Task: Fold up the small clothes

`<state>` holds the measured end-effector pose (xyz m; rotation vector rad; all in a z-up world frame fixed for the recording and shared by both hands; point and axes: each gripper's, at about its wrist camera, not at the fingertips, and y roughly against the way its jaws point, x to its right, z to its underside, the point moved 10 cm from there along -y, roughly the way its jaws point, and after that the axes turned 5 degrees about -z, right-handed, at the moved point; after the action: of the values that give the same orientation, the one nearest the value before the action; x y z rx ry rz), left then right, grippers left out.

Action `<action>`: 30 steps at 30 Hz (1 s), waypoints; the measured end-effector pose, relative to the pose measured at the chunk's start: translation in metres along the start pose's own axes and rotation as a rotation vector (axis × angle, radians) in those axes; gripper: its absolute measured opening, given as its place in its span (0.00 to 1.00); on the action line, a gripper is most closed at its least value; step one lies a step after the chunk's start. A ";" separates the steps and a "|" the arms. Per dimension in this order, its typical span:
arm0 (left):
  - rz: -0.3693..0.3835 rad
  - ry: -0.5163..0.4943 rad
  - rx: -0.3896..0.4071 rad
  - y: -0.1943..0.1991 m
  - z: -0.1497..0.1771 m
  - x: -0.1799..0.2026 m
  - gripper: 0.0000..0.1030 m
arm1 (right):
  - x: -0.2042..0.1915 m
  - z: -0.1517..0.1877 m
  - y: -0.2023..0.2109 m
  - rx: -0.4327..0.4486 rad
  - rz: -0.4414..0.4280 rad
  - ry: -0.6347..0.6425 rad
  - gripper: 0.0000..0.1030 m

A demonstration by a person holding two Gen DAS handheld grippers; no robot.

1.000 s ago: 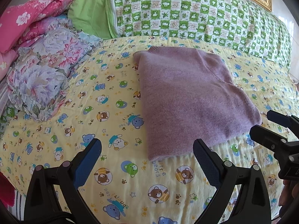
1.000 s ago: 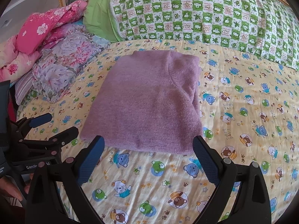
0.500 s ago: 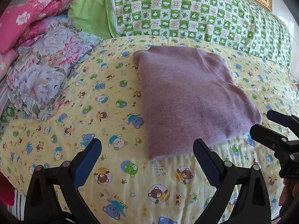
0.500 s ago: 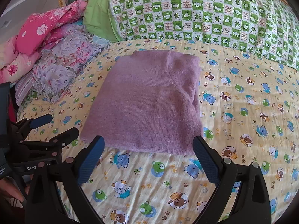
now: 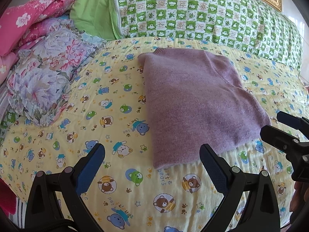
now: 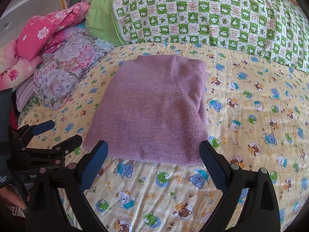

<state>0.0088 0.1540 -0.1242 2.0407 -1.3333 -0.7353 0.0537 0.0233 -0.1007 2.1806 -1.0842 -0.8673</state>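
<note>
We note both grippers, left gripper (image 5: 152,166) and right gripper (image 6: 153,163), share black frames, blue textured finger pads (image 6: 93,166), round silver pivot screws (image 6: 234,166); partial white lettering "Gen".

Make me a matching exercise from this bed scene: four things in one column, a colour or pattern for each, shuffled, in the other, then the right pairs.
Things:
1. folded sweater
2. bedsheet
3. long pillow
4. pads of the right tongs

Descriptions:
A. green and white checks
B. plain mauve knit
C. dark blue
D. pale yellow with cartoon bears

Pairs: 1-B, 2-D, 3-A, 4-C
</note>
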 end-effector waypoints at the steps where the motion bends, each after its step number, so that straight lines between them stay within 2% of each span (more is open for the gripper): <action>1: -0.002 -0.001 0.000 0.000 -0.001 0.000 0.96 | 0.001 0.000 0.000 0.000 0.000 0.001 0.93; 9: -0.019 -0.006 0.002 -0.005 -0.011 -0.003 0.96 | 0.001 -0.006 0.001 0.012 0.005 -0.009 0.93; 16: -0.035 0.036 0.015 -0.007 -0.030 -0.009 0.96 | 0.009 -0.017 -0.003 0.014 0.006 -0.026 0.93; 30: -0.030 0.039 -0.008 -0.013 -0.031 -0.002 0.96 | 0.020 -0.026 -0.012 0.006 -0.005 -0.060 0.93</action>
<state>0.0383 0.1657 -0.1126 2.0620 -1.2785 -0.7088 0.0880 0.0178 -0.0985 2.1751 -1.1116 -0.9385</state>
